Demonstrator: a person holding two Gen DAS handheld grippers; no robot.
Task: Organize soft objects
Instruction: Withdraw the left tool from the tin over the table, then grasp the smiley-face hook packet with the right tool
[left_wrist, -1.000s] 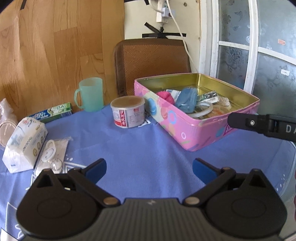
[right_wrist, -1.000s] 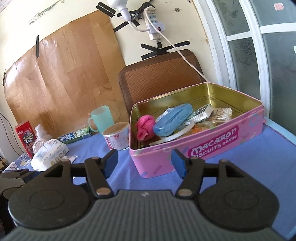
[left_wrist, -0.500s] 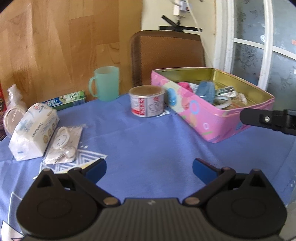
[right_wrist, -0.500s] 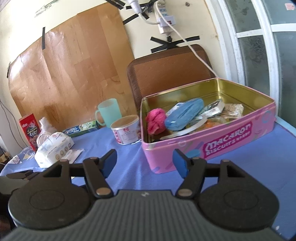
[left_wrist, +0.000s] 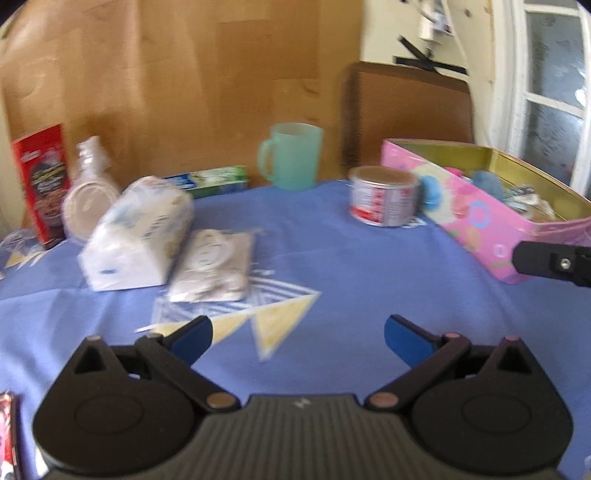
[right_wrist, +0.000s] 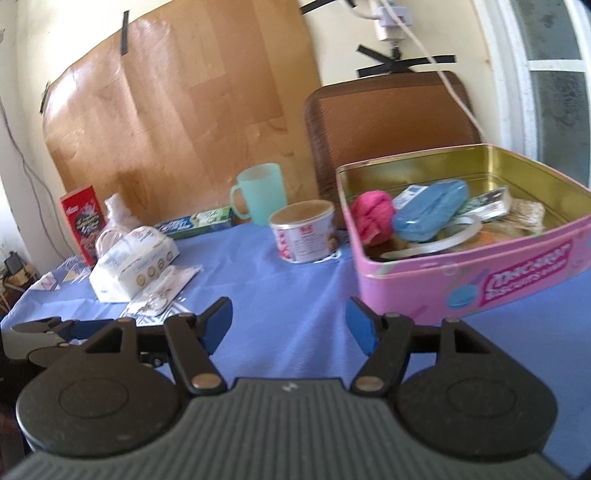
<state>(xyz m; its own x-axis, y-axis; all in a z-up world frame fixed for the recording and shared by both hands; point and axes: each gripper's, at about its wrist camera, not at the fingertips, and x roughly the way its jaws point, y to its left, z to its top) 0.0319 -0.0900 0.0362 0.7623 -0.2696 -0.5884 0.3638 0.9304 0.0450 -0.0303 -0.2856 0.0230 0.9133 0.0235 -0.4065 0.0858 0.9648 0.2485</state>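
Both wrist views have swung leftward since a second ago: the pink tin (left_wrist: 480, 218) now sits at the right edge of the left view, and the white tissue pack (left_wrist: 136, 243) has come toward the middle. Left gripper (left_wrist: 297, 338) hangs over bare blue tablecloth (left_wrist: 332, 266), jaws wide apart, nothing between them. Right gripper (right_wrist: 288, 325) likewise stands open and empty, above the cloth just in front of the tin's near left corner; one of its black fingers shows at the right edge of the left view, in front of the tin wall.

Soft objects: the tissue pack lies on the cloth at left, with a flat clear packet (left_wrist: 214, 269) touching its right side. A pink woolly ball (right_wrist: 373, 216) rests inside the tin at its left end, beside a blue case (right_wrist: 430, 214); a white ring and small wrappers fill the rest of the tin, details blurred.

Other items along the back edge of the table: red carton (right_wrist: 83, 221), crinkled plastic bag (left_wrist: 90, 192), toothpaste box (right_wrist: 195, 223), mint-green mug (right_wrist: 260, 194), short can (right_wrist: 304, 236) just left of the tin. A brown chair back (right_wrist: 388, 118) stands behind the tin.
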